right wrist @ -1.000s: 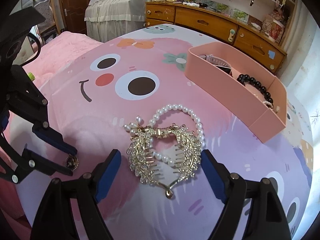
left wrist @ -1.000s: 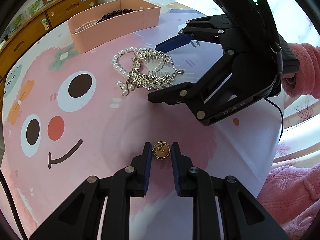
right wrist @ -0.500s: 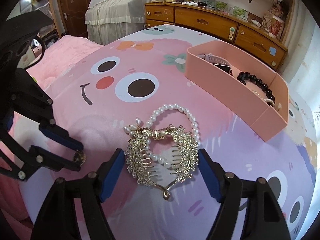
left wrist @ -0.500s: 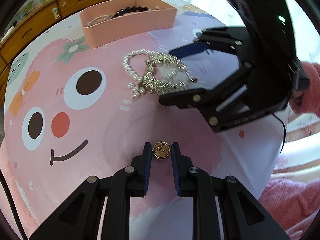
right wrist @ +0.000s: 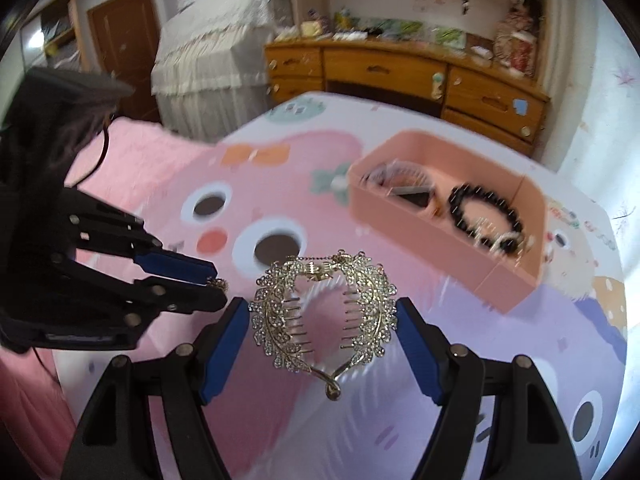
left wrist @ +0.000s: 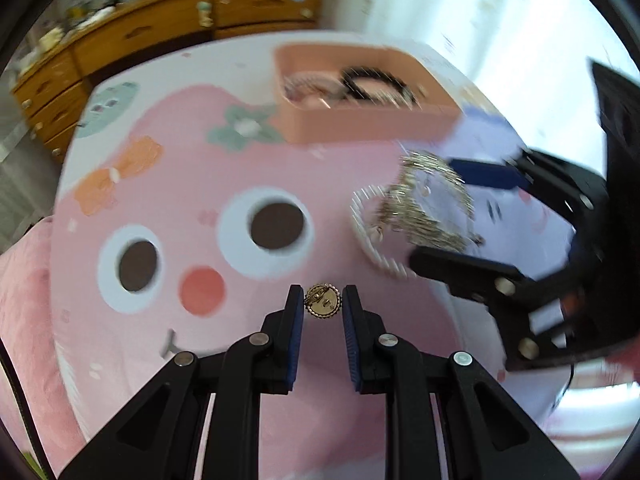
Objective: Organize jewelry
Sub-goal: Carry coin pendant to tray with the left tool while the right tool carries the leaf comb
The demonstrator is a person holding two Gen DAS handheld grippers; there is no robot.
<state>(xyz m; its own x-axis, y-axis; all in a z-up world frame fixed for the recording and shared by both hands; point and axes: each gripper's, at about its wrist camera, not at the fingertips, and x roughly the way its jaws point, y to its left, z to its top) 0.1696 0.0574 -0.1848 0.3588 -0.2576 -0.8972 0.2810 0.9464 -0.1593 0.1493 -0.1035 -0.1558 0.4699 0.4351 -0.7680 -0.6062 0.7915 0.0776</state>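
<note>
The counter [right wrist: 560, 360] is covered with a cartoon-printed cloth in pink, white and lilac: big round eyes, a red cheek dot, an orange bow and a green flower. Behind it stands a wooden dresser [right wrist: 400, 68] with drawers and cluttered shelves above; a bed with a pale frilled cover [right wrist: 208, 60] and a brown door [right wrist: 120, 32] lie further back to the left. A pink blanket [right wrist: 132, 152] sits beside the counter.

A peach tray [right wrist: 432, 240] rests on the far right part of the cloth, holding a black bead bracelet [right wrist: 484, 216] and some blurred pieces I cannot identify.

The left hand-held gripper [left wrist: 322, 306] is nearly closed, its blue pads pinching a small round gold brooch [left wrist: 323, 306] above the cloth; in the right wrist view that gripper [right wrist: 218, 284] comes in from the left, the brooch [right wrist: 218, 283] just showing at its tips.

The right hand-held gripper [right wrist: 324, 320] stands wide, its pads pressed on either side of a heart-shaped rhinestone hair comb [right wrist: 324, 320], which is lifted off the cloth. From the left wrist view that comb [left wrist: 432, 200] is a blur in front of the right hand-held gripper [left wrist: 460, 216], and a pearl bracelet [left wrist: 368, 236] lies on the cloth just beside and below it, between the tray [left wrist: 360, 124] and the brooch.
</note>
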